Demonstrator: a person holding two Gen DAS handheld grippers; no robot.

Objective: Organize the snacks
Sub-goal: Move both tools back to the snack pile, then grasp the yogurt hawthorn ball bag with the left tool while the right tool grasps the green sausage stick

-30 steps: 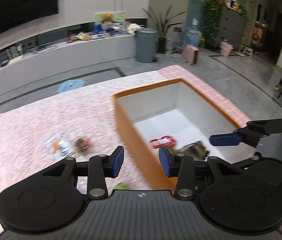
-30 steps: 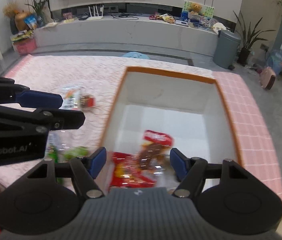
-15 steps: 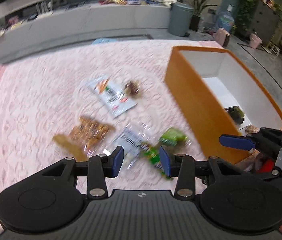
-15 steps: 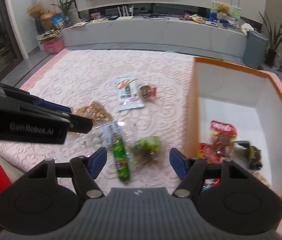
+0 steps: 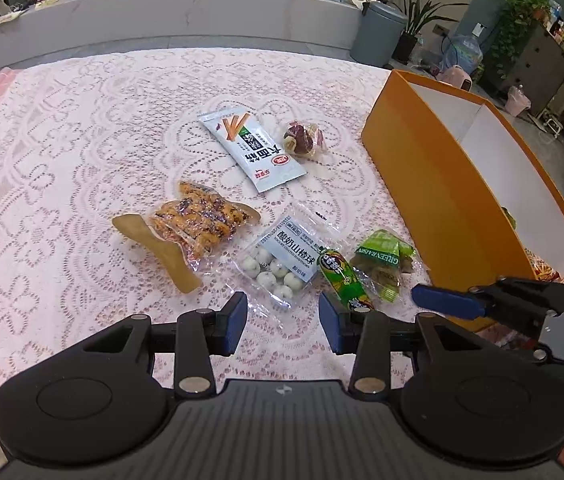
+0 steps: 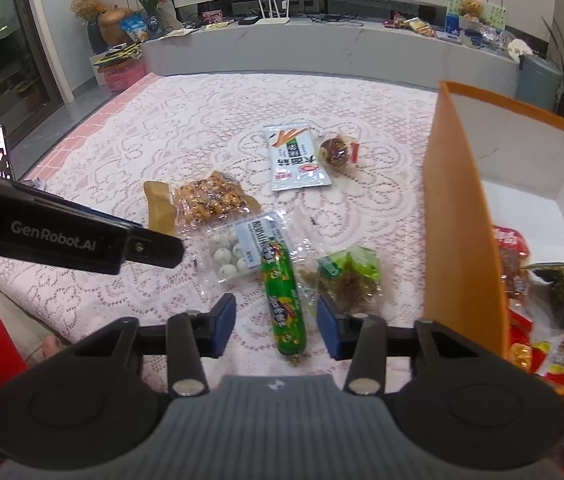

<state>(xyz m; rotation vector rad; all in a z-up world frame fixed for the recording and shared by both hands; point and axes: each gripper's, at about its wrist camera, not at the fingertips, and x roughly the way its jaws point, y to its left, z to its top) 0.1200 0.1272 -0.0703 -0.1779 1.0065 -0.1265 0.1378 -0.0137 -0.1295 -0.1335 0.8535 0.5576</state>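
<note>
Jaws closing on the right gripper (image 6: 276,326), its pads either side of a green sausage stick (image 6: 282,300) but not yet pressing it; the left gripper (image 5: 283,328) hangs with jaws apart and empty over a clear pack of white hawthorn balls (image 5: 282,258). Six snacks lie loose on the pink lace-covered table (image 5: 62,152), clustered toward its near edge, beside the orange box (image 5: 434,184) that stands at its right side with several packets already inside. The sausage stick rests partly on the hawthorn pack and just beside a green crinkled packet (image 6: 346,276); farther toward the middle of the table are a nut brittle bar (image 5: 198,222), a pale sachet (image 5: 252,148) and a small wrapped sweet (image 5: 302,138). The likely trouble: the round, slick sausage could squirt out of a grip taken near its end, or the pads could catch the film of the pack beneath and drag it along. The two grippers are also working close together and could knock each other.
</note>
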